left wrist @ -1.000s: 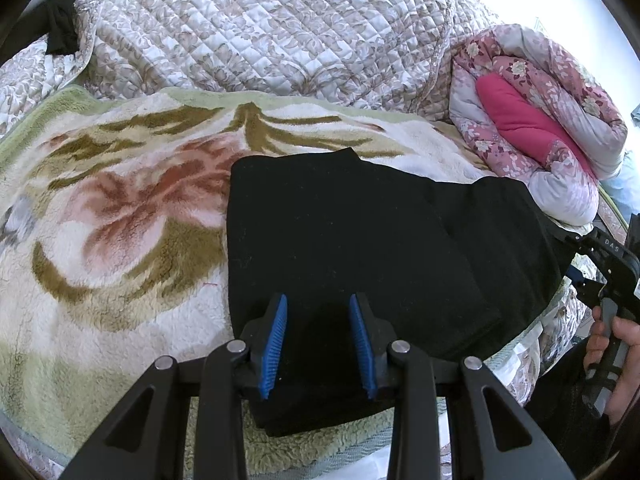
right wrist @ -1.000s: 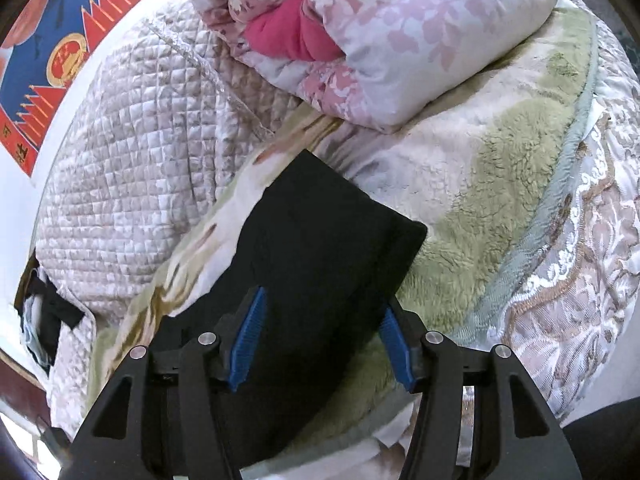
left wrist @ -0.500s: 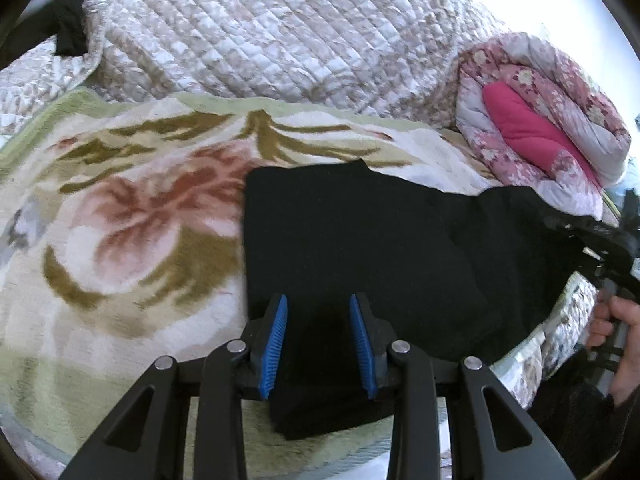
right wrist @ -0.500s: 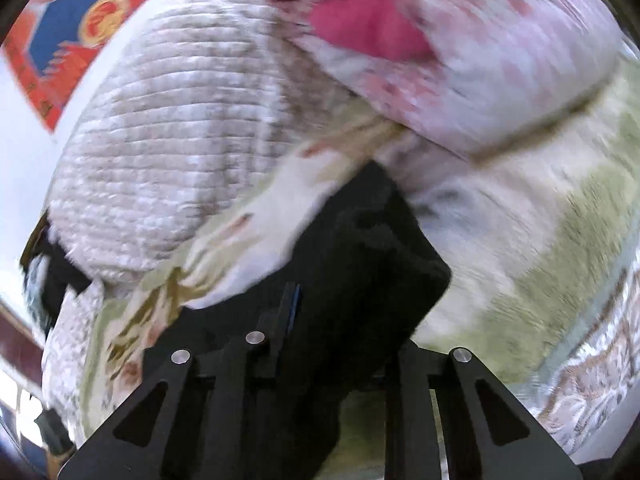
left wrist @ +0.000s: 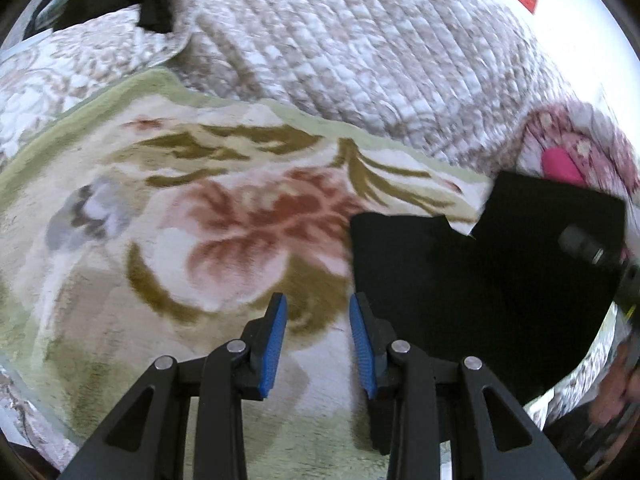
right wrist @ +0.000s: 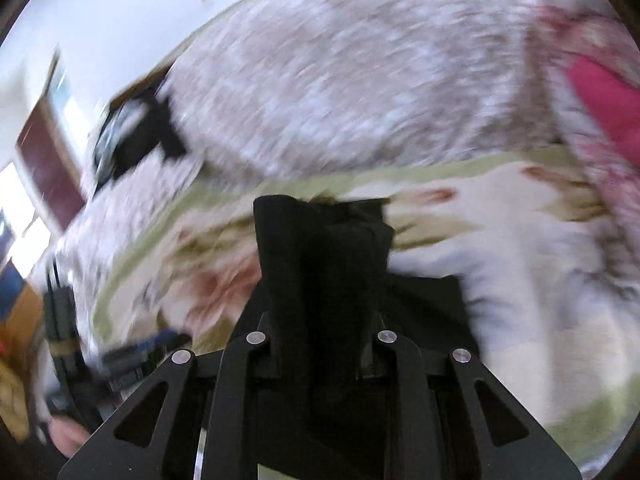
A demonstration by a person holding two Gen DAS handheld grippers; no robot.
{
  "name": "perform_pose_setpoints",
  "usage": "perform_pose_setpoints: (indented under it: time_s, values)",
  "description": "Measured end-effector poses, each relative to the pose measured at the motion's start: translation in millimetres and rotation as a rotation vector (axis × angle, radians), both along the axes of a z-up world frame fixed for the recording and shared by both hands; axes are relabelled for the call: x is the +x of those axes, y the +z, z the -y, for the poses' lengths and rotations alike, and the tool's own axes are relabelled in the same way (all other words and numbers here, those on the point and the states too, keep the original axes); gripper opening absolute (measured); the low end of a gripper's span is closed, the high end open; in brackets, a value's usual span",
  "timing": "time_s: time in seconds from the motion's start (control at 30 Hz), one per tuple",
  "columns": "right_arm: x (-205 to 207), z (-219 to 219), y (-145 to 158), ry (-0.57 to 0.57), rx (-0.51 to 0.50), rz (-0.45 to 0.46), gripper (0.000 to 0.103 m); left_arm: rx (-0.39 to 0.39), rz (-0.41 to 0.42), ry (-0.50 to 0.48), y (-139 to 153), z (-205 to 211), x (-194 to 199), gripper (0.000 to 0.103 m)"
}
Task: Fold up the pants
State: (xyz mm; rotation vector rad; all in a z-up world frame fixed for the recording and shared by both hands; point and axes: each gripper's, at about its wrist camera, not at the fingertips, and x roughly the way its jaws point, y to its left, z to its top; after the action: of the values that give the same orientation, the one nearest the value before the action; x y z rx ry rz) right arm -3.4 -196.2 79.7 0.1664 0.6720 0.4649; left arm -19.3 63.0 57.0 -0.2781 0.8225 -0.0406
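The black pants (left wrist: 480,280) lie folded on the floral blanket (left wrist: 224,232), at the right of the left wrist view. My left gripper (left wrist: 318,320) is open and empty, over bare blanket just left of the pants' edge. My right gripper (right wrist: 320,332) is shut on a bunched end of the black pants (right wrist: 320,248), which stands up between its jaws and hides the pads. That lifted end shows in the left wrist view at the far right, with the right gripper's body (left wrist: 592,252) beside it.
A beige quilted cover (left wrist: 360,48) is heaped behind the blanket. A pink floral duvet (left wrist: 576,152) lies rolled at the far right. A dark item (left wrist: 152,4) sits on the quilt at the back left. The right wrist view is blurred by motion.
My right gripper closed on the pants' end and has swung it up and leftward. My left gripper moved left, off the pants, and stayed open.
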Motion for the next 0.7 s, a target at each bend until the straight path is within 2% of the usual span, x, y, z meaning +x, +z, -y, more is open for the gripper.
perform_pose_setpoints:
  time_s: [0.1,0.2,0.4,0.53,0.57,0.6,0.7]
  values:
    - [2,-39,-31,0.108,-0.058,-0.053,0.020,-0.012,0.005,0.032,3,-11,-1,0.035]
    - [-3,-60,-55,0.156,-0.128,-0.080,0.020,-0.027,0.007,0.055,4,-20,-2,0.035]
    - [-12,-61,-34,0.155,-0.180,0.022,0.020,-0.064,0.031,0.080,12,-30,-3,0.035]
    - [-11,-80,-61,0.211,-0.235,-0.010,0.021,-0.071,0.036,0.086,14,-33,-4,0.035]
    - [-14,-81,-65,0.222,-0.247,0.005,0.022,-0.071,0.036,0.086,14,-34,-4,0.035]
    - [-17,-82,-64,0.227,-0.257,0.025,0.025,-0.071,0.036,0.088,14,-34,-4,0.035]
    - [-22,-79,-58,0.274,-0.218,0.004,0.050,-0.071,0.032,0.090,13,-35,-3,0.035]
